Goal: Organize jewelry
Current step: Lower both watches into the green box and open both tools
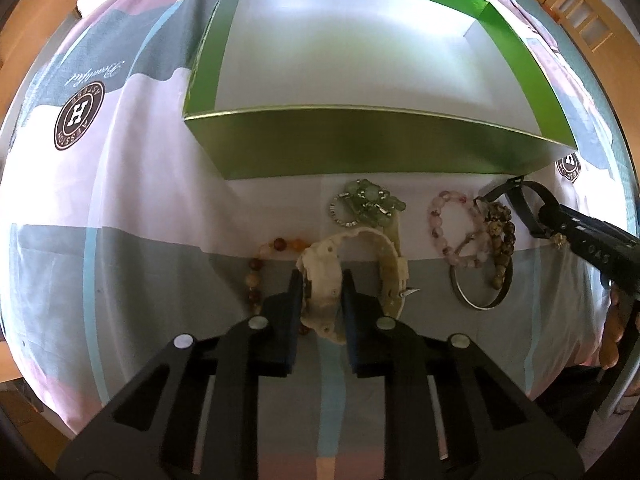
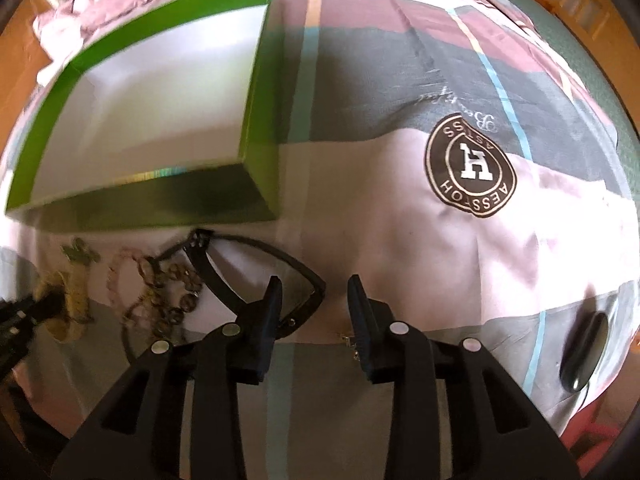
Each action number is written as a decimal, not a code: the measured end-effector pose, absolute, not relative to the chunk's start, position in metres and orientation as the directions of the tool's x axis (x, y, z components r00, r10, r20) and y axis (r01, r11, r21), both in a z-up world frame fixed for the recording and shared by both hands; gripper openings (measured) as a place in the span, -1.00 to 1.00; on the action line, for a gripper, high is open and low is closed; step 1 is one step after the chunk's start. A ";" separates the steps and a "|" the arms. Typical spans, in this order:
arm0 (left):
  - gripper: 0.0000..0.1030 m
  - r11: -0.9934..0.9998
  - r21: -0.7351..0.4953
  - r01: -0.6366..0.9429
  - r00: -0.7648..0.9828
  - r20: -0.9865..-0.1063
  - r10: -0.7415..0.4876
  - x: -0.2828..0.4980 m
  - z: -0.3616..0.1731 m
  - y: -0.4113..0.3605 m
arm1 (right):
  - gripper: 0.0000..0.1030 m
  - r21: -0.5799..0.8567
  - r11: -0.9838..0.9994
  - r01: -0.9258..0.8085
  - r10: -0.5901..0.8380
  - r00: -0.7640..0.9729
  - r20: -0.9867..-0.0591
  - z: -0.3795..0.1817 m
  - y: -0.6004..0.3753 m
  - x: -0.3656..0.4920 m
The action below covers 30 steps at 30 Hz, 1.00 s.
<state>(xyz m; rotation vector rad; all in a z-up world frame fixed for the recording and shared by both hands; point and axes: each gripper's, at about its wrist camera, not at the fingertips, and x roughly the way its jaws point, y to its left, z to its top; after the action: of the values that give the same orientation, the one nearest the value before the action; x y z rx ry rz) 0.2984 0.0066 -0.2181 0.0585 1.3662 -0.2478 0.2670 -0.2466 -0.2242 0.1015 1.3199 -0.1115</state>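
My left gripper points down at a cream-white watch, and its two pads press on the watch case, one on each side. Around the watch lie an orange bead bracelet, a green stone piece, a pink bead bracelet, a brown bead bracelet and a metal bangle. My right gripper stands with a gap between its fingers, over a black watch strap. A corner of the strap lies beside the left finger; the right finger does not touch it. The open green box stands behind, empty.
Everything rests on a patterned bedsheet with a round brown logo. A dark oval object lies at the right. A small gold piece lies by the right finger. A person's hand holds the right gripper. Wooden furniture edges the bed.
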 end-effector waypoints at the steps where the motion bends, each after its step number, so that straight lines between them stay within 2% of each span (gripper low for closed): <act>1: -0.65 0.973 -0.098 0.211 0.186 -0.973 -0.139 0.296 -0.217 0.007 | -0.66 0.004 0.992 0.123 -0.027 0.244 -0.969 -0.226 -0.245 0.266; 5: -0.65 0.969 -0.099 0.228 0.231 -0.961 -0.153 0.292 -0.203 0.007 | -0.80 -0.003 0.997 0.079 -0.025 0.281 -0.959 -0.217 -0.237 0.261; 12: -0.66 0.947 -0.144 0.287 0.337 -0.910 -0.241 0.276 -0.158 0.009 | -0.81 0.105 0.994 0.016 0.087 0.439 -0.894 -0.159 -0.239 0.247; 18: -0.66 0.951 -0.164 0.263 0.421 -0.867 -0.266 0.283 -0.126 0.010 | -0.81 0.152 0.987 0.054 0.097 0.561 -0.822 -0.118 -0.241 0.261; 25: -0.65 0.968 -0.126 0.218 0.491 -0.843 -0.220 0.330 -0.110 -0.002 | -0.81 0.174 0.980 0.096 0.082 0.602 -0.794 -0.107 -0.222 0.293; 30: -0.65 0.971 -0.094 0.218 0.499 -0.845 -0.194 0.361 -0.120 -0.009 | -0.81 0.155 0.984 0.088 0.070 0.609 -0.790 -0.121 -0.205 0.324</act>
<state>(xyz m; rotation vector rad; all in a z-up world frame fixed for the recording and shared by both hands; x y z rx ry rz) 0.3613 -0.0092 -0.1200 0.0261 1.0185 -0.2492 0.3244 -0.2050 -0.1213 0.1855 0.9168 -0.0101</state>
